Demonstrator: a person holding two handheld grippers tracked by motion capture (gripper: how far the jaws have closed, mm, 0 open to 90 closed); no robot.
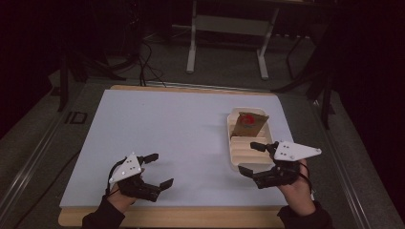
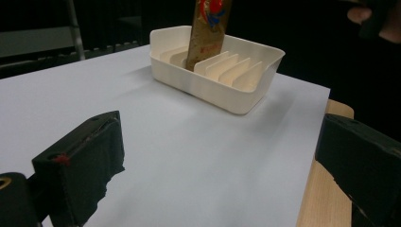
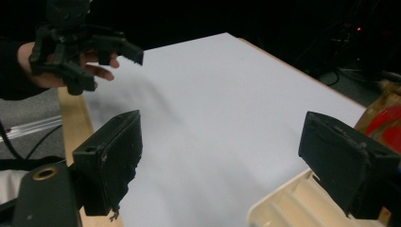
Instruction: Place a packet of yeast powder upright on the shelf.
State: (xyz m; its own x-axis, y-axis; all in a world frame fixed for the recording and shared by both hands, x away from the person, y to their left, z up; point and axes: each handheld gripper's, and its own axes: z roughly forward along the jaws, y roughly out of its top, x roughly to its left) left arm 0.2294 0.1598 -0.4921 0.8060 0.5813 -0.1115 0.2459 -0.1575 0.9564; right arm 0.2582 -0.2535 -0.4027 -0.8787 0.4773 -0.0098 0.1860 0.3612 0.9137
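Note:
A cream slotted tray [image 1: 229, 139] sits at the right of the white sheet. A brown packet [image 1: 251, 123] with a red mark stands tilted in its far slots. My right gripper [image 1: 247, 157] is open at the tray's near end, one jaw over the slots and one beside the tray, holding nothing. My left gripper [image 1: 162, 169] is open and empty near the front left edge. In the left gripper view the open jaws frame the tray [image 2: 213, 90] and packet [image 2: 208, 28] farther off. The right gripper view has the tray corner [image 3: 283, 201] and packet [image 3: 385, 118] by its right jaw.
The white sheet [image 1: 167, 129] covers a wooden tabletop [image 1: 191, 217] whose edge runs along the front. A table frame [image 1: 229, 28] and cables lie on the dark floor beyond. The other hand and its left gripper [image 3: 80, 42] appear in the right gripper view.

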